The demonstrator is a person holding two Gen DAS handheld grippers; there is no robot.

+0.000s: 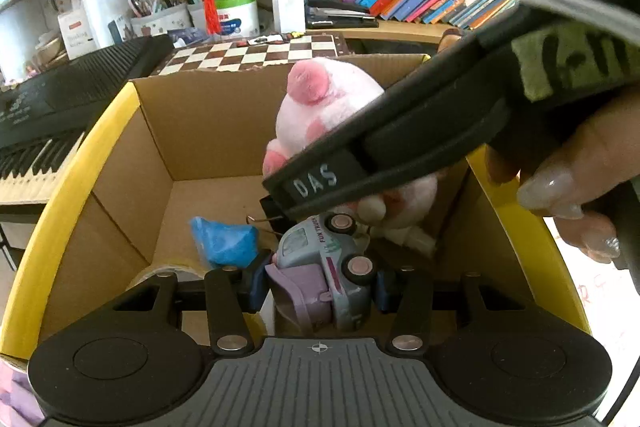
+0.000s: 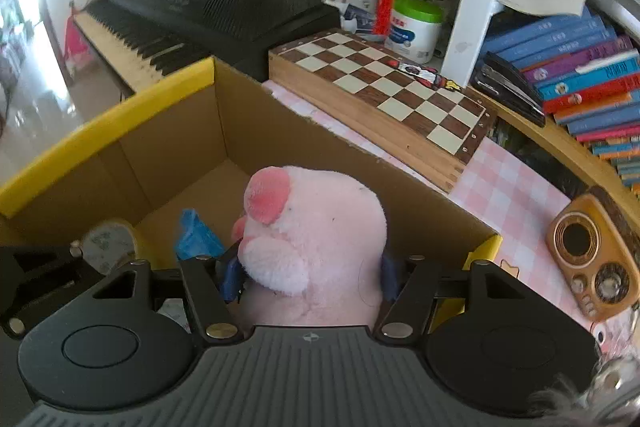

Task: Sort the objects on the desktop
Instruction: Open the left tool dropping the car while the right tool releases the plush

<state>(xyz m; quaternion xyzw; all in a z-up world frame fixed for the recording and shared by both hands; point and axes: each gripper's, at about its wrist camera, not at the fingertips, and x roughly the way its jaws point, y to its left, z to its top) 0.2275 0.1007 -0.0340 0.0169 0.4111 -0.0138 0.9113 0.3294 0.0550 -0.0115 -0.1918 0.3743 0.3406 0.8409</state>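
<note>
Cardboard box (image 2: pixel 256 131): matt brown corrugated board; rim edged in glossy yellow tape. Plush toy (image 2: pixel 320 227): pink pile fabric, soft and fuzzy. Toy truck (image 1: pixel 324 267): smooth moulded plastic with a slight sheen. Left gripper (image 1: pixel 318 287) and right gripper (image 2: pixel 312 277): matt black plastic bodies, ribbed grey front plate, bright metal pivot pins. Chessboard (image 2: pixel 384 83): varnished wood, semi-gloss. Counter (image 2: pixel 516 195): covered in pink checked cloth. Keyboard (image 2: pixel 208 15): black plastic casing, matt.

Left gripper (image 1: pixel 320 287) and right gripper (image 2: pixel 312 279) both angle downward, jaws apparently clamped; a hand (image 1: pixel 568 183) grips the right one.
</note>
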